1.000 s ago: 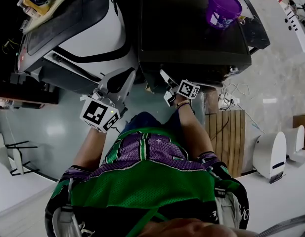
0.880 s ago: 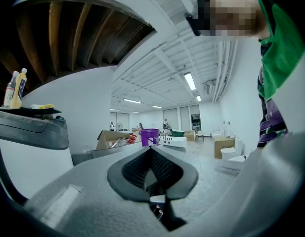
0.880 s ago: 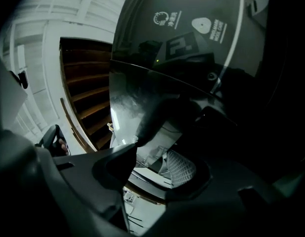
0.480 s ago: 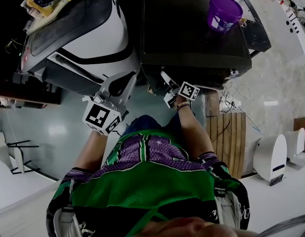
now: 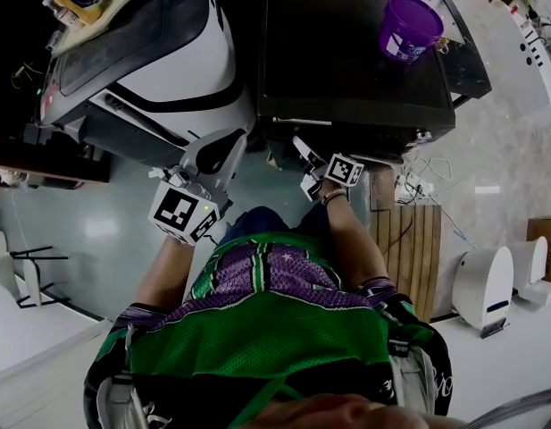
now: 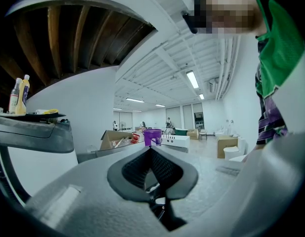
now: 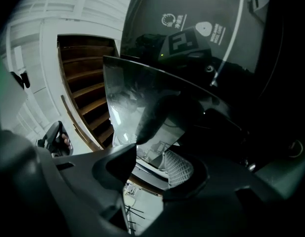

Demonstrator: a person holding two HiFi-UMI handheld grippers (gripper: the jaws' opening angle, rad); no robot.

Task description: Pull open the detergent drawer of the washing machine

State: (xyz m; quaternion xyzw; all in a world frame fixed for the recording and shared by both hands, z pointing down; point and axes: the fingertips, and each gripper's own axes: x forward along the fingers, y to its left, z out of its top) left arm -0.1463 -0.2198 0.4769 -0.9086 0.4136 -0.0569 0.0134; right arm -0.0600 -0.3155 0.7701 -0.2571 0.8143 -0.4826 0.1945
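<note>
The dark washing machine [image 5: 355,70] stands at the top centre of the head view. My right gripper [image 5: 302,147] is at its front upper edge, below the lid. In the right gripper view a glossy dark drawer front [image 7: 142,98] juts out from the machine, and my right gripper [image 7: 150,157] is shut on its lower edge, one pad on each side. My left gripper [image 5: 221,146] hangs to the left, in front of the neighbouring white machine. In the left gripper view its fingertips meet, so my left gripper [image 6: 151,152] is shut on nothing.
A purple cup [image 5: 407,27] sits on the washer's lid. A white-and-black machine [image 5: 159,70] stands at the left, with bottles [image 6: 21,93] on top. A slatted wooden board [image 5: 416,239], cables [image 5: 422,164] and a white appliance [image 5: 489,280] lie on the floor at the right.
</note>
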